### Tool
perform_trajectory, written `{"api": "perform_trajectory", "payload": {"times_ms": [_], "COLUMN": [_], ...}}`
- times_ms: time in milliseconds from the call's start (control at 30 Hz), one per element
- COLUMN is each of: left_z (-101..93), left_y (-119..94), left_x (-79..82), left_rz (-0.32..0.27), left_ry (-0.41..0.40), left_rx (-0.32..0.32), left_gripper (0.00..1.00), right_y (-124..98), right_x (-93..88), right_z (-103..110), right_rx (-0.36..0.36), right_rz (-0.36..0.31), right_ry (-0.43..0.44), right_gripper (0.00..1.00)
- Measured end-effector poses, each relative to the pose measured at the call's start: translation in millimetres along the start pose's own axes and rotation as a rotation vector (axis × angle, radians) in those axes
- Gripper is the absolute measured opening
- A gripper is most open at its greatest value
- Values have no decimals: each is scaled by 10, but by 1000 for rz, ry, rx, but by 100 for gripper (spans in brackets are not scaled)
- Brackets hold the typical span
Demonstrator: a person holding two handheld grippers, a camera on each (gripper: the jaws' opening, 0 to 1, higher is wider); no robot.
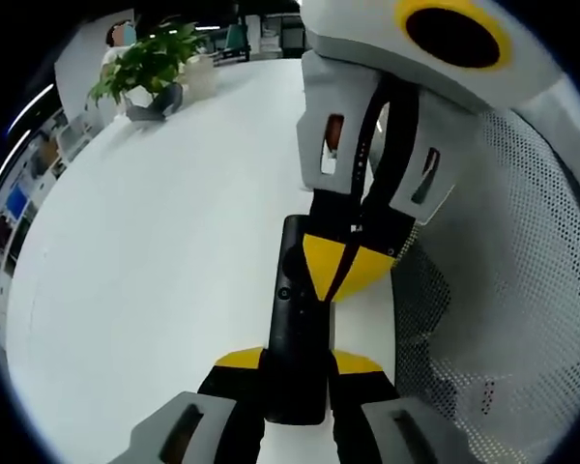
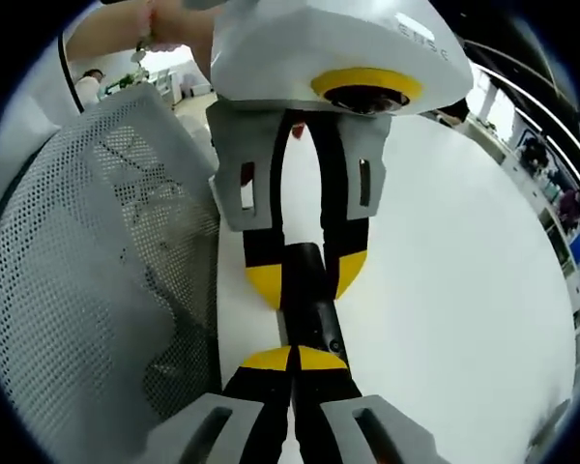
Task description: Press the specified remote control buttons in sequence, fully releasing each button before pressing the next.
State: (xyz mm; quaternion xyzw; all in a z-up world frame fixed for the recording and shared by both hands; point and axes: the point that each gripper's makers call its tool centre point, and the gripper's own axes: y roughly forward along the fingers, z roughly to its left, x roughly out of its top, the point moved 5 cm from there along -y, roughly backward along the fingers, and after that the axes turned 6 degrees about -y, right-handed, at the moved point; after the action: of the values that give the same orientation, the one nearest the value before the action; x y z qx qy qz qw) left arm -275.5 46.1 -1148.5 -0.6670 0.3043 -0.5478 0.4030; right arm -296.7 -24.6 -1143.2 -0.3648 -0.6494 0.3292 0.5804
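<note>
In the left gripper view, the remote control (image 1: 297, 333) lies on the white table (image 1: 155, 251) with its long axis running from 6 o'clock toward 12 o'clock, straight ahead along the jaws. The left gripper (image 1: 298, 372) grasps its near end: the 2 yellow-tipped jaws stand against either side of the black body, clenched on it rather than loose. From 1 o'clock the right gripper (image 1: 343, 271) comes down onto the far half of the remote, its 2 yellow tips pressed together into a single point that rests on or just above the top face, beside a small round button; whether it is pushing a button or only touching cannot be told. A potted plant (image 1: 150, 63) stands well apart at 11 o'clock, and a white mesh basket (image 1: 503, 290) sits just beside the remote at 3 o'clock.

In the right gripper view, the basket (image 2: 97, 261) lies at 9 o'clock. The remote (image 2: 309, 304) runs from the center toward 12 o'clock, its far end held between the left gripper's jaws (image 2: 304, 275). The right gripper (image 2: 292, 360) is closed, tips touching each other, holding nothing, and its point sits on the remote's near end.

The coming press likely turns on that point's place along the remote's length, since the right gripper is the one placed to press.
</note>
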Motion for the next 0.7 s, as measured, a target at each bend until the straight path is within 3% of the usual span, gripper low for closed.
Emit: {"api": "perform_trajectory", "payload": {"times_ms": [167,300,367,700], "left_z": [-3,-6,-11,-11], "left_y": [-2,-5,-8,-7], "left_x": [0,-6,-20,-31], "left_rz": [-4,-10,-25,-68], "left_ry": [1,1,-4,-4], "left_rx": [0,1,3,4], "left_gripper": [24,24,24,24], "right_y": [11,-11,-20,-54], "right_x": [23,-9,-31,-44], "right_z": [-5,-41,-60,-209], "right_rx": [12,57,79,46], "right_rz": [38,-43,-53,-40], "right_ry": [-42,113,151,138], "right_gripper": [0,0,0,0]}}
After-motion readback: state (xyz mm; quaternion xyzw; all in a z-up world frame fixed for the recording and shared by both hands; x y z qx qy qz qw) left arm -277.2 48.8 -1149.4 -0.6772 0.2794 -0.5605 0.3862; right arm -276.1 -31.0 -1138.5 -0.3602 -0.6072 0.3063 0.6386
